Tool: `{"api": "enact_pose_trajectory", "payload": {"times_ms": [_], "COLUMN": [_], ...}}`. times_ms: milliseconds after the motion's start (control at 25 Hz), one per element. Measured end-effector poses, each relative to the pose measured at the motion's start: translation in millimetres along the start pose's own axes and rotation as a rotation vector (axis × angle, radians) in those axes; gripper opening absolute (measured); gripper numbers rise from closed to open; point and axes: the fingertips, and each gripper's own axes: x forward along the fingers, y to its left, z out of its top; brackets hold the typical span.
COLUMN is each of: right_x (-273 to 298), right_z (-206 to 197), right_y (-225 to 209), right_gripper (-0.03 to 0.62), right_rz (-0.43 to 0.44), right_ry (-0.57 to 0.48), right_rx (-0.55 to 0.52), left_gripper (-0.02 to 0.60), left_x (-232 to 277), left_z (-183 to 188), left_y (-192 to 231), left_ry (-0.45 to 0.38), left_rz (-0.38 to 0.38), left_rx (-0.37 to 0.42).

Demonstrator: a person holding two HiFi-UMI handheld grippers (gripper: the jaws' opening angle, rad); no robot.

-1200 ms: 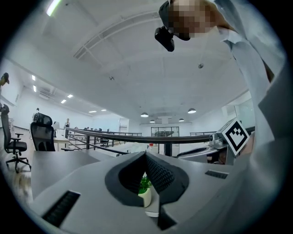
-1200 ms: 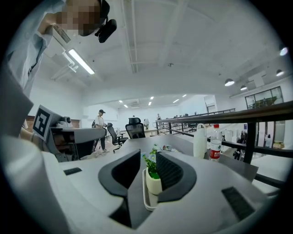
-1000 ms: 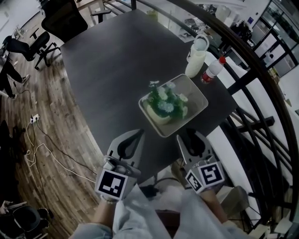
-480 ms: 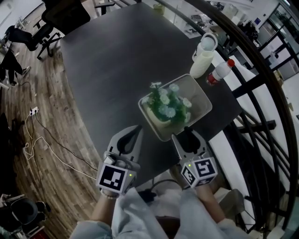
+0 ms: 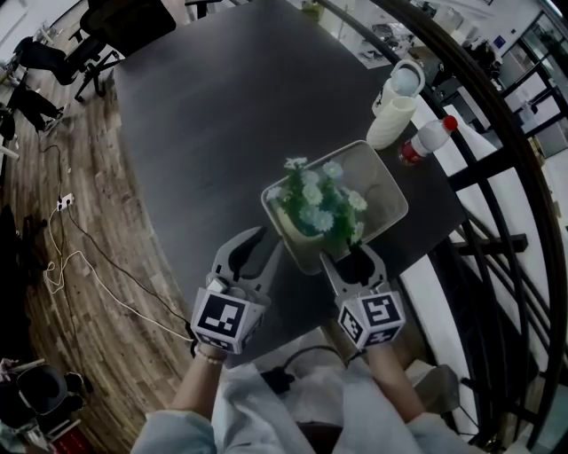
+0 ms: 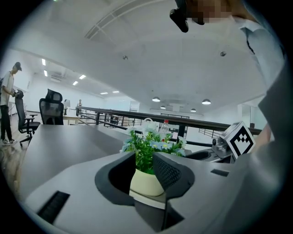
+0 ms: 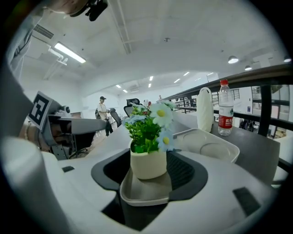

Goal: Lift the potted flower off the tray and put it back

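A potted flower (image 5: 315,208), with a cream pot, green leaves and pale blue and white blooms, stands in the near end of a pale rectangular tray (image 5: 383,182) on the dark table. My left gripper (image 5: 257,246) sits just short of the tray's near left corner; its jaws have just been opening and stand open, with nothing between them. In the left gripper view the pot (image 6: 144,182) shows beyond the gap. My right gripper (image 5: 355,259) has also just been opening. Its open jaws straddle the tray's near corner (image 7: 144,192), pads off it, the pot (image 7: 147,165) ahead.
A white jug (image 5: 397,105) and a red-capped water bottle (image 5: 426,140) stand just beyond the tray. The table's (image 5: 204,115) right edge runs along a dark railing (image 5: 510,133). Office chairs (image 5: 124,22) and floor cables (image 5: 71,266) lie left. A person (image 6: 7,107) stands far off.
Both grippers have come forward and down toward the tray's near end. The left jaws, shut before, now show a gap, and the right jaws have spread wider around the tray corner.
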Motion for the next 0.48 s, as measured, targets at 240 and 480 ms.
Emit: {"api": "enact_pose_trajectory", "payload": {"times_ms": [240, 480], "right_x": [14.4, 27.3], "right_z": [-2.9, -4.2], "right_y": [-6.9, -7.1], "right_gripper": [0.256, 0.256], "right_rz": [0.011, 0.03], "right_ry": [0.002, -0.002], "right_rx": [0.026, 0.01], "left_gripper": [0.158, 0.227], "left_x": [25.0, 45.4], "left_z": [-21.2, -41.0], "left_y": [3.1, 8.6], "left_ry": [0.044, 0.09], "left_rz": [0.0, 0.004], "left_rx": [-0.005, -0.025]}}
